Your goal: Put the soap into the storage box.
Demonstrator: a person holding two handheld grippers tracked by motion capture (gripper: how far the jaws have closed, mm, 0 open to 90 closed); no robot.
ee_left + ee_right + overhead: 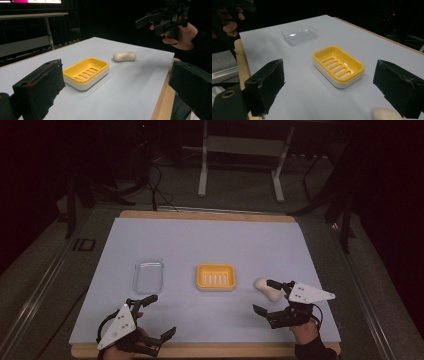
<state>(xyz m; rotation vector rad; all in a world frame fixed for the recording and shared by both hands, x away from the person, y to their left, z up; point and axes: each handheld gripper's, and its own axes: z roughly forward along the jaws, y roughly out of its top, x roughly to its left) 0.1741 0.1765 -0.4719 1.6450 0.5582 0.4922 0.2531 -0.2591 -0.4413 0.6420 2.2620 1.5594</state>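
Hovering wide open and empty just near the soap bar (266, 289), the right gripper (268, 296) seems poised to grasp it for the yellow dish (216, 277) left of it.

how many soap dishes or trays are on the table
2. The yellow soap dish sits mid-table, left of the soap bar. The clear plastic tray lies further left, apart from it. Nothing suggests another one hidden.
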